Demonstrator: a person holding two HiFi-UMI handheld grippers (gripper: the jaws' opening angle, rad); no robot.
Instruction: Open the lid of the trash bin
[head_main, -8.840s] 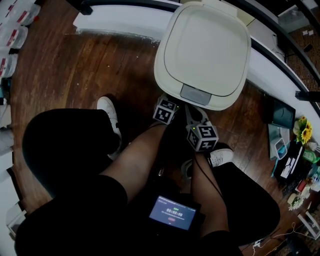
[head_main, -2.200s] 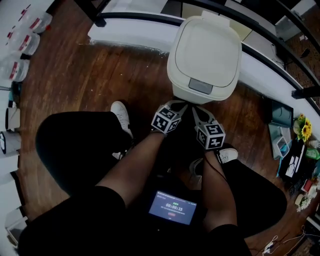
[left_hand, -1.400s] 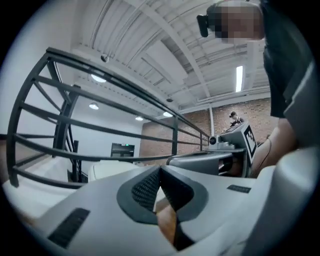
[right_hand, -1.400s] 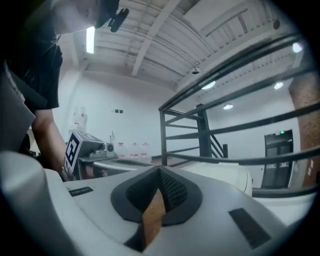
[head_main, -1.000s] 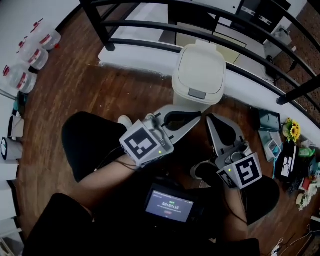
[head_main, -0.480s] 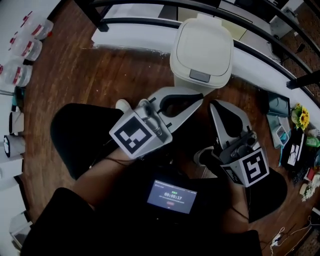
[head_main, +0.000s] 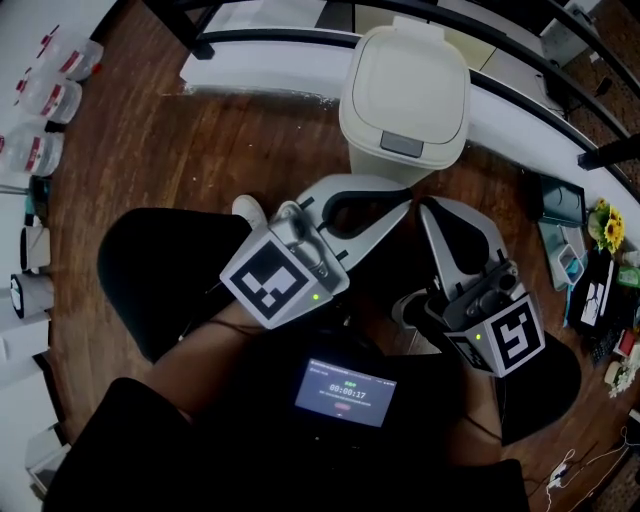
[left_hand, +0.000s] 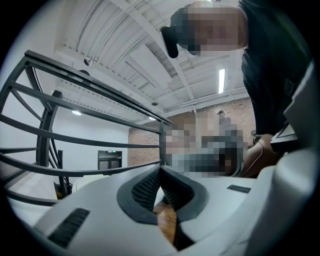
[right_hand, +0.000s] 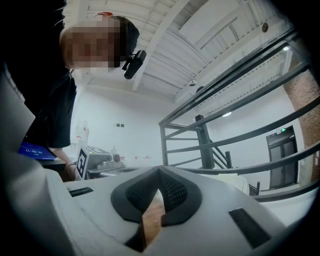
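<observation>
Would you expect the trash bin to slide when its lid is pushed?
The trash bin looks like light plastic, so it may slide on the wood floor. Its lid looks rigid, probably released by the grey button.

One trash bin, two grippers (the left gripper and the right gripper), one lit screen, two white shoes, three plastic tubs.

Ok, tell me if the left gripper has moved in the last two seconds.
Yes. The left gripper has pulled back from the front edge of the trash bin toward the person, and looks larger, so likely raised.
</observation>
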